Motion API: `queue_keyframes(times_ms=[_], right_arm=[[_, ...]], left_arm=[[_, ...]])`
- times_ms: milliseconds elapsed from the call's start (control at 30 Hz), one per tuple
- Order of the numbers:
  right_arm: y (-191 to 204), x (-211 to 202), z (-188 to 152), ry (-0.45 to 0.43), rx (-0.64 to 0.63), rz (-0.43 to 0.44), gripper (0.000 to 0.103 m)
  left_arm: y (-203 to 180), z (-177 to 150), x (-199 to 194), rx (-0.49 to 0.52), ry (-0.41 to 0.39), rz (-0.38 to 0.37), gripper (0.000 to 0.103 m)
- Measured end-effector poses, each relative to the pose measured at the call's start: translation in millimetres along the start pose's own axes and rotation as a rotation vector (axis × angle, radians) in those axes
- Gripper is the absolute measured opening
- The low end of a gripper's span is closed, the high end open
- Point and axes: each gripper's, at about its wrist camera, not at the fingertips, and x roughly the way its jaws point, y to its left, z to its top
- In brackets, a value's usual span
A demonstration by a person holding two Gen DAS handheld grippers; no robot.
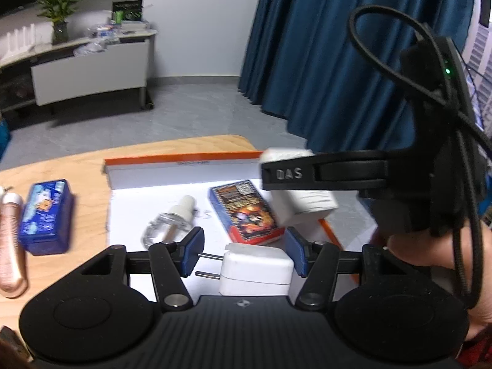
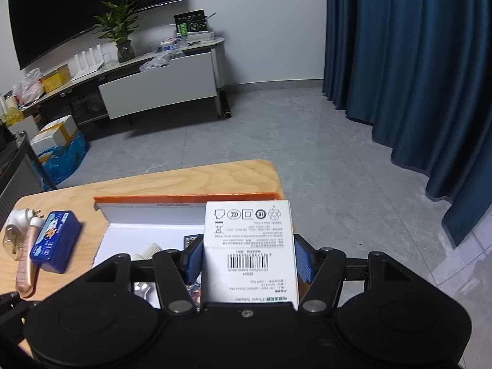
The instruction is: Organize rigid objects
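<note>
My left gripper is open above the white-lined orange box; a white plug adapter lies between its pads, prongs pointing left, only the right pad near it. A clear dropper bottle and a colourful card pack lie in the box. My right gripper is shut on a white power adapter carton, held over the box's right side. From the left wrist view the carton hangs in that gripper.
On the wooden table left of the box lie a blue tin, also in the right wrist view, a pink tube, a white plug and a clear bottle. Blue curtains hang right.
</note>
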Motion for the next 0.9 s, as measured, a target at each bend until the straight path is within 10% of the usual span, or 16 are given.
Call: queue_keyframes(times_ms=[333,900], right_arm=[[2.7,-22.5,-2.0,-0.039,0.025,-0.005,0.081],[92.6,-45.4,-15.4,-0.020,-0.091,0.165,0.083]], left_arm=[[11.2,-2.9,-20.2,-0.039,-0.042,0.010,0.082],[116.4,-53.7,-118.1,-0.103,-0.130,0.265,0.096]])
